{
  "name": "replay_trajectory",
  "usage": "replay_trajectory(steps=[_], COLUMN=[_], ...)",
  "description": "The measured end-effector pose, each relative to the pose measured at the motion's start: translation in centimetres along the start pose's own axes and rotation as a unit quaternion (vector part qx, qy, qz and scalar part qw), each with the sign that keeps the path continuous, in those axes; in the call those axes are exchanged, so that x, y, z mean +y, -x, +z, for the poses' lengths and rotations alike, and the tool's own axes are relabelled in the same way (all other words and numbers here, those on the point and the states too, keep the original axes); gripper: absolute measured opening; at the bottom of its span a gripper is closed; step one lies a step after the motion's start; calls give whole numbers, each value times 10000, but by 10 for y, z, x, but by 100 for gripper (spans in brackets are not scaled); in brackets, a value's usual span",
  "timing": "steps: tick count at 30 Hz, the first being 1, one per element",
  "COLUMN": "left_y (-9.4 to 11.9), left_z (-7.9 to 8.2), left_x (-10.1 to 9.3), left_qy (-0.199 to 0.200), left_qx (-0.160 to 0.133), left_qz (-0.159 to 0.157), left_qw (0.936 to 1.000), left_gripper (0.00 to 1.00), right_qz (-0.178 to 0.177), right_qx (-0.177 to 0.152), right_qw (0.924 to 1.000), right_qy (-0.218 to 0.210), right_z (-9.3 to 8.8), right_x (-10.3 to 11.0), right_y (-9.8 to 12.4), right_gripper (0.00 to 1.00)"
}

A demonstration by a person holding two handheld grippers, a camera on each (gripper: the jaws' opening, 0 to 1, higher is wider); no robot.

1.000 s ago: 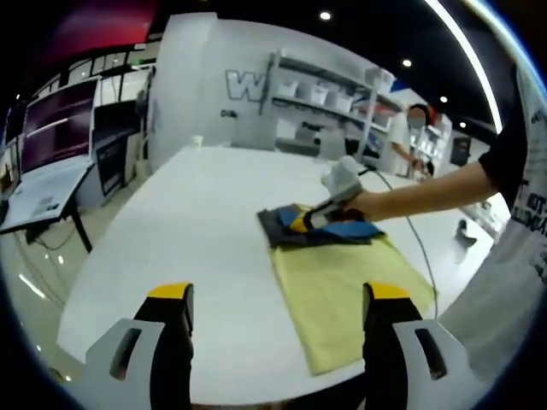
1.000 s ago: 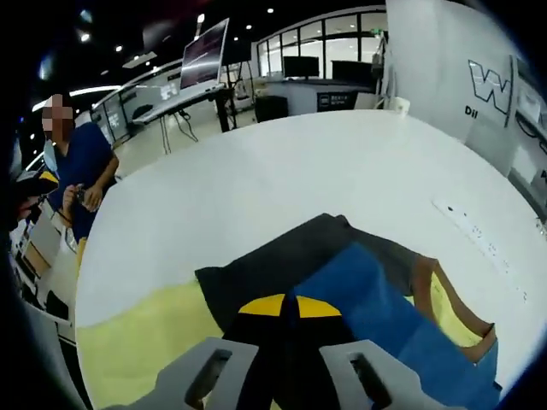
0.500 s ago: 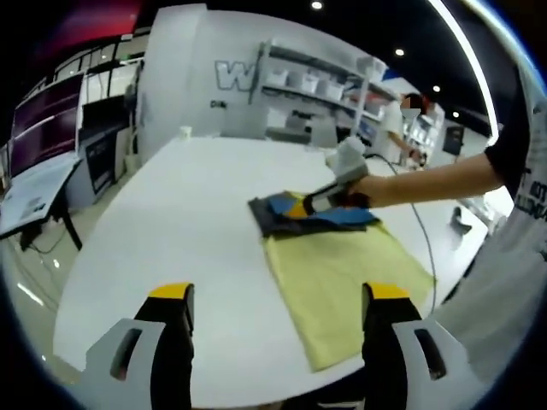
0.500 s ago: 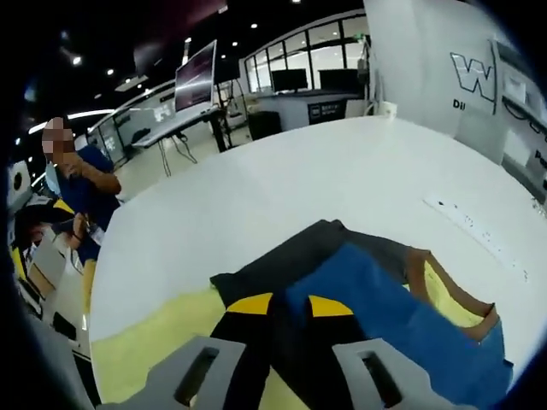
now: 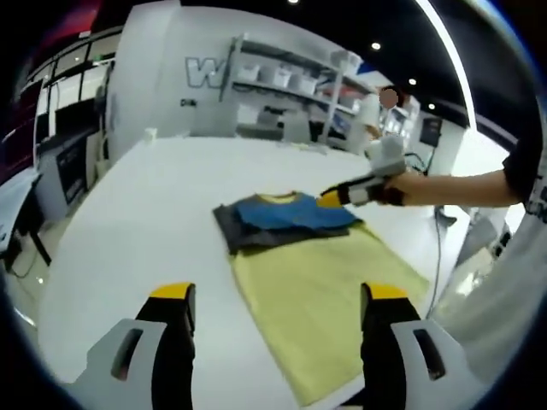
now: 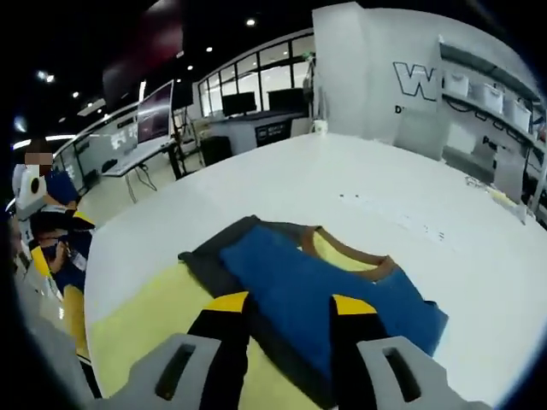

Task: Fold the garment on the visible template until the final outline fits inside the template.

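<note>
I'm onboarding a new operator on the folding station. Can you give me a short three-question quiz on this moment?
1. True or false: the folded blue and grey garment lies at one end of the yellow rectangular template.
2. The right gripper is: A open, B shut on cloth.
3. What colour is the table?

Key: 1 true; 2 A; 3 white.

The garment (image 5: 286, 224), folded blue and dark grey with a brown-trimmed yellow neck at 12 o'clock, lies flat across the far end of the pale yellow template (image 5: 329, 295).
</note>
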State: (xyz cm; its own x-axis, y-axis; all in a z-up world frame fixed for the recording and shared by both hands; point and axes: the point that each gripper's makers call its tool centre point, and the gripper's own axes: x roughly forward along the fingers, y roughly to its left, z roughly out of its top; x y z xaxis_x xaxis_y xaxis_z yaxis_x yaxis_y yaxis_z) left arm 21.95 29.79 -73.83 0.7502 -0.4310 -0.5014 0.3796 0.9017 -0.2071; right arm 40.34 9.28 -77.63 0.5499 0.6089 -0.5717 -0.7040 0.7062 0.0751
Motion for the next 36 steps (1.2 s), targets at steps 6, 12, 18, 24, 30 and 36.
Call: replay_trajectory(steps=[6, 12, 18, 24, 30, 36], left_y=[-11, -11, -10, -7, -4, 2], left_z=[-2, -20, -48, -68, -90, -108], left_x=[-6, -6, -13, -14, -16, -19], left_qy=[-42, -92, 99, 120, 435, 547], left_qx=[152, 459, 695, 921, 1128, 1309], left_qz=[-169, -174, -264, -223, -140, -43], left_qw=[9997, 9988, 9972, 9954, 9926, 9899], left_gripper=[74, 65, 65, 63, 52, 48], right_qz=[-291, -673, -907, -1054, -1189, -1298], right_qx=[-65, 25, 159, 346, 405, 650], right_qw=[9994, 9972, 9947, 9913, 9868, 9808], right_qy=[-171, -323, -454, -702, -1023, -1305], right_z=[-11, -38, -72, -101, -128, -164], right_x=[-18, -34, -33, -28, -15, 3], right_y=[42, 79, 122, 144, 158, 168], right_gripper=[37, 35, 35, 35, 34, 31])
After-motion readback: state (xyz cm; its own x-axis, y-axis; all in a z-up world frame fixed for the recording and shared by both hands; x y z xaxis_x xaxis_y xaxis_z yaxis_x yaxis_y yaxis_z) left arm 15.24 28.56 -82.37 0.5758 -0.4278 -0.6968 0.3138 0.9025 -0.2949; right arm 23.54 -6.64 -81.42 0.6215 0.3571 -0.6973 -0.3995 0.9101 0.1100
